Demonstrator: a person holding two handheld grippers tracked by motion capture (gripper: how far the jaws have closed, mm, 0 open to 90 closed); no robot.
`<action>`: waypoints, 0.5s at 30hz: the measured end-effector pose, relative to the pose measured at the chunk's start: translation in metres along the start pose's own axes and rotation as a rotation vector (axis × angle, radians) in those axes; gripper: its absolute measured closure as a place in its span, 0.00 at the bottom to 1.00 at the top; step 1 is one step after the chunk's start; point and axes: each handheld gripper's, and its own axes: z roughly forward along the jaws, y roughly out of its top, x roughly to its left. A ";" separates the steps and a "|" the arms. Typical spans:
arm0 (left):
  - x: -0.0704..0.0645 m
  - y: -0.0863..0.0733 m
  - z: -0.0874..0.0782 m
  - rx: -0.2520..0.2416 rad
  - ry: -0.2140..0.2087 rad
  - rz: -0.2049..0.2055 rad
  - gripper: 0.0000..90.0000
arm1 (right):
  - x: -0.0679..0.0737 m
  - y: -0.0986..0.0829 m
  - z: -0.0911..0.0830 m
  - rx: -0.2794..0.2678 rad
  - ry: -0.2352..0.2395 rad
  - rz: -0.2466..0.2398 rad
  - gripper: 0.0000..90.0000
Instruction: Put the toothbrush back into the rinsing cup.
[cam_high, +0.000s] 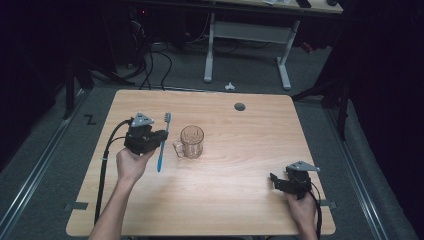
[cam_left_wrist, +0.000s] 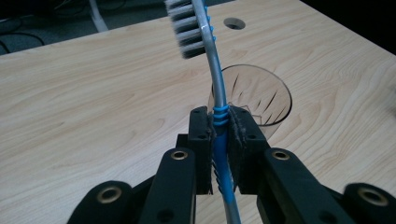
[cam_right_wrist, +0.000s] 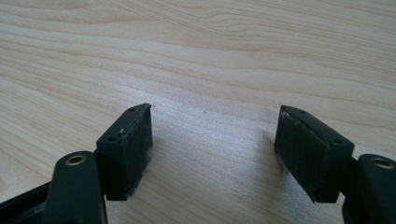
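Black jaws of the left hand-held gripper (cam_left_wrist: 219, 140) clamp a blue toothbrush (cam_left_wrist: 215, 84) beside the glass mug (cam_left_wrist: 261, 98), partly hidden behind them. Right hand-held gripper (cam_right_wrist: 212, 144) rests wide open, empty, over the worktop (cam_right_wrist: 210, 56).

On the table (cam_high: 225, 200), left of centre, stands the glass mug (cam_high: 192, 141), handle turned to the left. Just left of it the toothbrush (cam_high: 162, 142) runs near to far, head at the far end, clamped mid-handle in the left gripper (cam_high: 161, 136), which sits further left. In the left gripper view the mug lies right behind the toothbrush (cam_left_wrist: 219, 88). Well apart, at the near right corner, the right gripper (cam_high: 274, 180) hangs over bare table, jaws spread. A round hole (cam_high: 240, 106) sits at the far edge, right of the mug.
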 end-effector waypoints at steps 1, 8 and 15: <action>-0.002 0.001 0.002 0.008 0.001 0.011 0.89 | 0.000 0.000 0.000 0.000 0.000 0.000 0.31; -0.009 0.011 0.010 0.006 -0.006 0.045 0.89 | 0.000 0.000 0.000 0.000 0.002 -0.001 0.31; -0.013 0.019 0.014 -0.026 -0.002 0.070 0.89 | 0.000 0.000 0.000 -0.001 0.003 -0.003 0.31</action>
